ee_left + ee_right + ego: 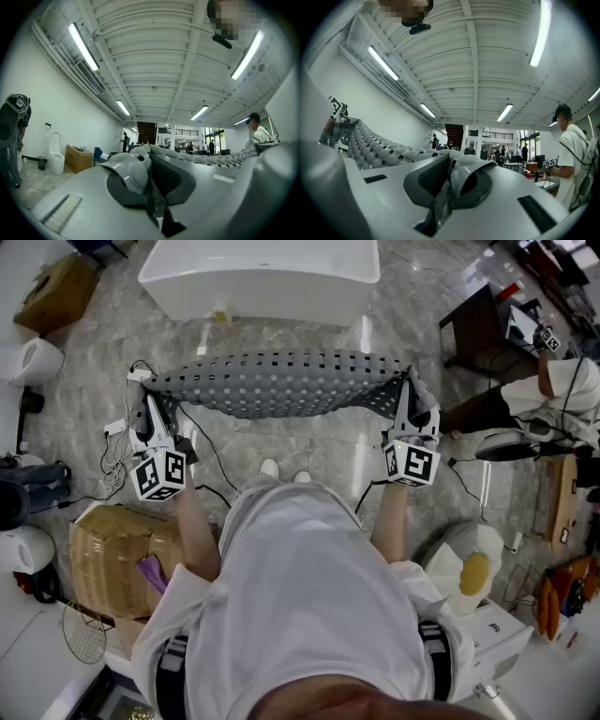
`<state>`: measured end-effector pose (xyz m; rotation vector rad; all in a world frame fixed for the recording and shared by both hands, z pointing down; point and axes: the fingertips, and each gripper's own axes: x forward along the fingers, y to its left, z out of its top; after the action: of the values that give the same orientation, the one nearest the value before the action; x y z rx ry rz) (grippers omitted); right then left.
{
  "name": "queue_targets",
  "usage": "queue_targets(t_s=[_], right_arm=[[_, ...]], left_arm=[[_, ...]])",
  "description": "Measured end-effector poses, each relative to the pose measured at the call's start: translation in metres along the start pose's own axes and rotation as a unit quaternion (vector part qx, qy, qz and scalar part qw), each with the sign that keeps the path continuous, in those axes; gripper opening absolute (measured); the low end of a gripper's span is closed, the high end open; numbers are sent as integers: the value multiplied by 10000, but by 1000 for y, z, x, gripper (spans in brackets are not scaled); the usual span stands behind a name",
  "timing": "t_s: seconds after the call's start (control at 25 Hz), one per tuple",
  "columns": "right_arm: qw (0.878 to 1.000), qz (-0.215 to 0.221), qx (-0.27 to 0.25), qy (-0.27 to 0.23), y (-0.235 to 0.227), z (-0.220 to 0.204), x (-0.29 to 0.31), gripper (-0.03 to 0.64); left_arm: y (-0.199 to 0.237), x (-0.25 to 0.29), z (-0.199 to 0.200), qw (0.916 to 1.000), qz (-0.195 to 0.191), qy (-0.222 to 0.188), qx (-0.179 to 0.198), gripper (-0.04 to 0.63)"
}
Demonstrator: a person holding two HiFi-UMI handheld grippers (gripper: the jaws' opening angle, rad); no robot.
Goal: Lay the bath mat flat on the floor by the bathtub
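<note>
a grey rubbery bath mat (277, 385), studded with rounded bumps and pierced by rows of small square holes, sags in a shallow curve between the two grippers, above the veined stone floor (309, 442) in front of the glossy white bathtub (262, 277). the left gripper (150, 382) clamps narrowly on one bunched corner, and the right gripper (410, 382) clamps the same way on the other.

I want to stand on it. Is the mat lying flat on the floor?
No. The mat hangs spread and sagging between the left gripper and right gripper.
</note>
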<state>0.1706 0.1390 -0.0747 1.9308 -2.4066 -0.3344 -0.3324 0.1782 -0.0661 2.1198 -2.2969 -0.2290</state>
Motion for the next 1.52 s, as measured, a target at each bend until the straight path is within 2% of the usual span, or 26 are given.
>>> queue_targets(t_s=[0.2,0.72,1.04,1.52], right_arm=[[9999,27,85,-46,-9,-6,0,21],[9992,261,293,93,-24,-27,-11,21],[9985,249,471,150,-47,-44,-31,21],[9979,50,642,-55,-86,-47,-36,21]], left_arm=[[-9,1,-3,10000,-15,-4,60,15],[-27,-15,-16,9993,39,311,198,15],[-55,-30,-29,9987,15,462,237,15],[-95,-9,-20,9983,-257,327,407,15]])
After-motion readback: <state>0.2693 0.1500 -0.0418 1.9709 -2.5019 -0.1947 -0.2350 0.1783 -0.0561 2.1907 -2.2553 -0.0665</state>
